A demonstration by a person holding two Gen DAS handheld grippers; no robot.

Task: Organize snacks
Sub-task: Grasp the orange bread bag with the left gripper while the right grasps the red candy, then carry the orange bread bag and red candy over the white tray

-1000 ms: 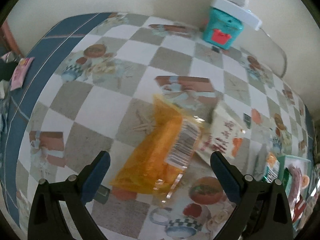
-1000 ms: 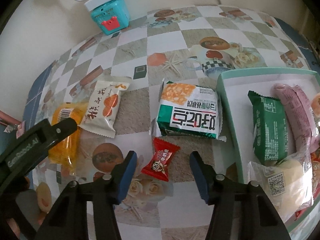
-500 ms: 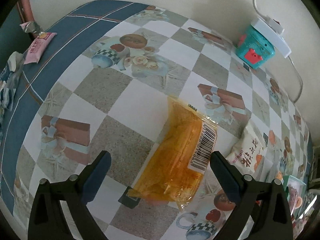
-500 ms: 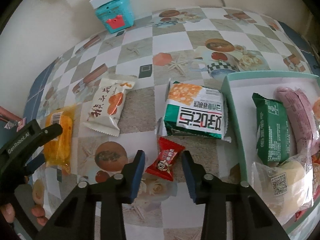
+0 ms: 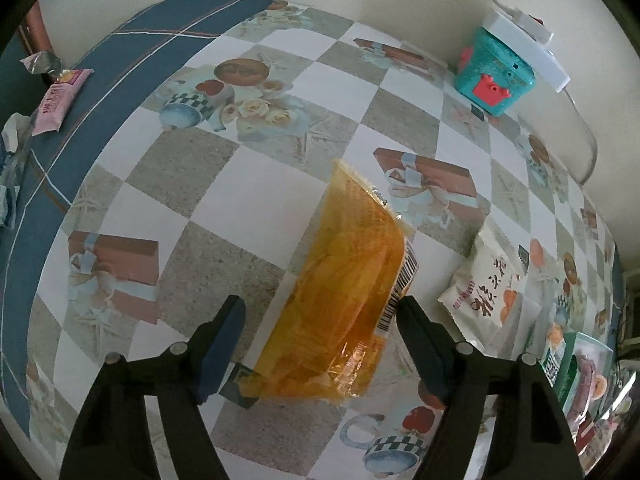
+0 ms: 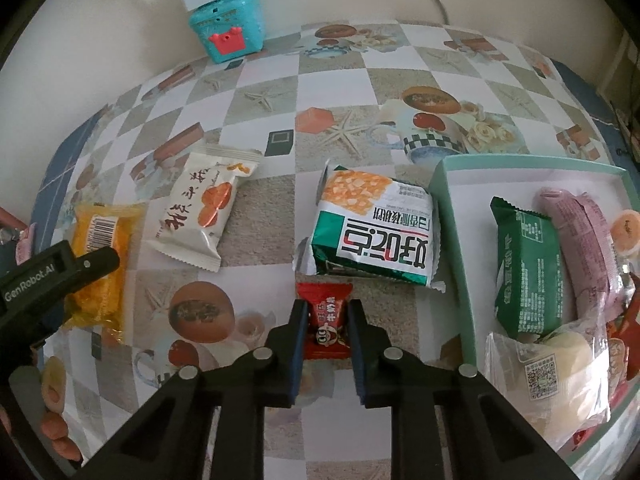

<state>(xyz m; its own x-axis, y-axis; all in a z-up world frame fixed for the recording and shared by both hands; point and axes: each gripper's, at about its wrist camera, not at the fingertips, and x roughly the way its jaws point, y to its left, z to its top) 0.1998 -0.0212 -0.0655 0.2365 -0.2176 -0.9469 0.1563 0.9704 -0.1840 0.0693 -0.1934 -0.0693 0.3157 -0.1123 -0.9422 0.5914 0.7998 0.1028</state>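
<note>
Checkered tablecloth [image 6: 332, 80] by cream wall; right claw [image 6: 328, 322] clamped on red candy [image 6: 326, 320], left claw [image 5: 320, 320] closing, astride orange packet [image 5: 344, 296].

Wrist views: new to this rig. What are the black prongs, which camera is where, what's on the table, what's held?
No robot: a person holds a two-finger gripper in each hand, each carrying a fisheye camera that looks along its fingers. In the right view, the right gripper has just shut on a red candy. In the left view, the left gripper has been closing around an orange packet; its left pad isn't touching. On the tablecloth: a white snack, a green-white pack, and a part-filled tray.
</note>
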